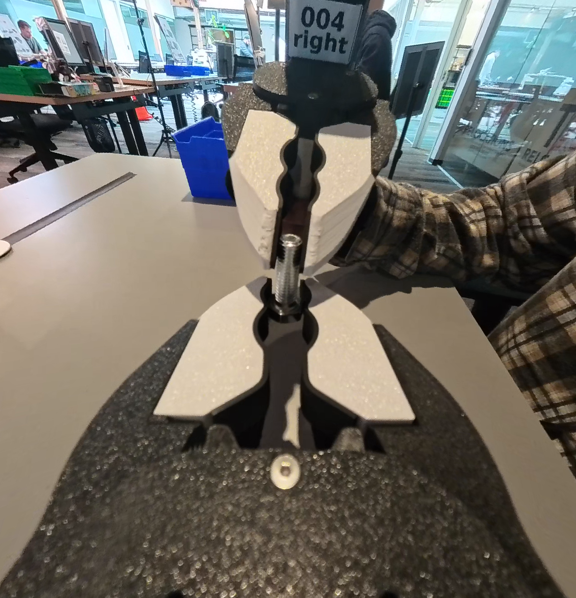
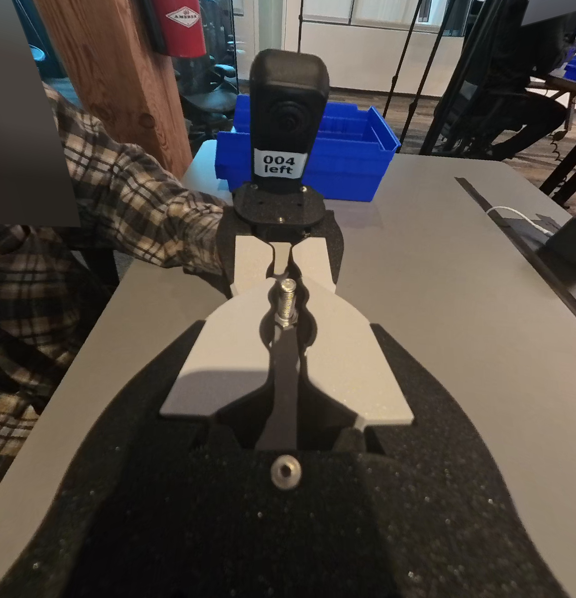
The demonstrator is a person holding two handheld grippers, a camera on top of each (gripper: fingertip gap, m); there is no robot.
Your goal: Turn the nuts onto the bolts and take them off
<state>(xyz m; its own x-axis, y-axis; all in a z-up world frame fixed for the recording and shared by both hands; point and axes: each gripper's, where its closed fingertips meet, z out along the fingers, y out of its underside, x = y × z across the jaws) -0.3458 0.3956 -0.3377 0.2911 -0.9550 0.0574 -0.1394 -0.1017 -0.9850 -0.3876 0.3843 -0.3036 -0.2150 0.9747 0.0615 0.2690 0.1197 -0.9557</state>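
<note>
The left gripper (image 1: 288,310) and the right gripper (image 2: 285,318) face each other tip to tip above the surface, near its edge on the person's side. The white fingers (image 1: 215,362) of the left gripper are nearly closed, clamping a narrow part at the tips. The white fingers (image 2: 222,352) of the right gripper are likewise drawn in to a narrow gap. A plaid sleeve (image 1: 458,233) reaches to the right gripper; a plaid sleeve (image 2: 144,207) reaches to the left gripper.

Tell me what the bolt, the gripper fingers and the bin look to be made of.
Bolt: bright plated steel by its look, shiny silver with crisp threads.
Left gripper fingers: matte white plastic, probably printed, with a faintly grainy, sparkling surface.
Blue bin: glossy moulded plastic, uniform colour with ribbed walls.
</note>
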